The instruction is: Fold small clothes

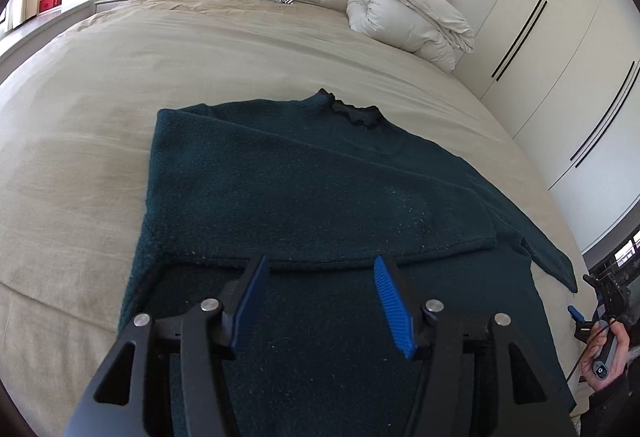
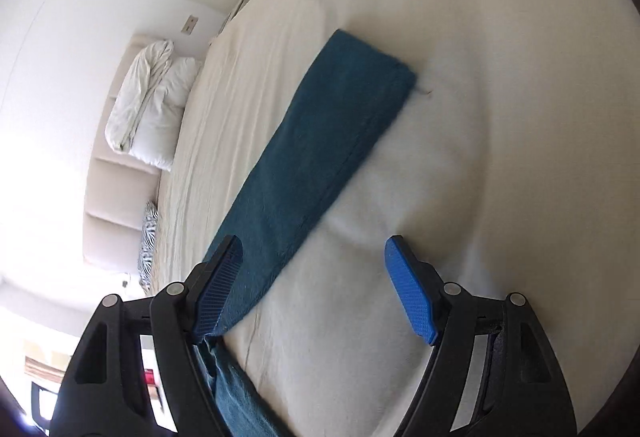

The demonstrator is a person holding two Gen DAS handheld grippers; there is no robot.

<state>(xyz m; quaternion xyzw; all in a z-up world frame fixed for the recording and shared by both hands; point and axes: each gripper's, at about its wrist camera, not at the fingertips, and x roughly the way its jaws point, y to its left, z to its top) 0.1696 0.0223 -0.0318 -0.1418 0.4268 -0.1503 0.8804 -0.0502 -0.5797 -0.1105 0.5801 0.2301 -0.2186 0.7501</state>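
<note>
Dark teal sweater is lying flat on the bed, one sleeve already folded across. Left gripper is hovering spread above its hem; right gripper, spread, empty, is nearing the outstretched sleeve. Risk: thick knit slipping, fold skewing.

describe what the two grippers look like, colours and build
Both match: the left gripper and right gripper have matte black linkage arms with triangular cut-outs and round silver pivot pins. Each finger carries a bright blue ribbed pad. The jaws taper toward the tips. No markings show.
</note>
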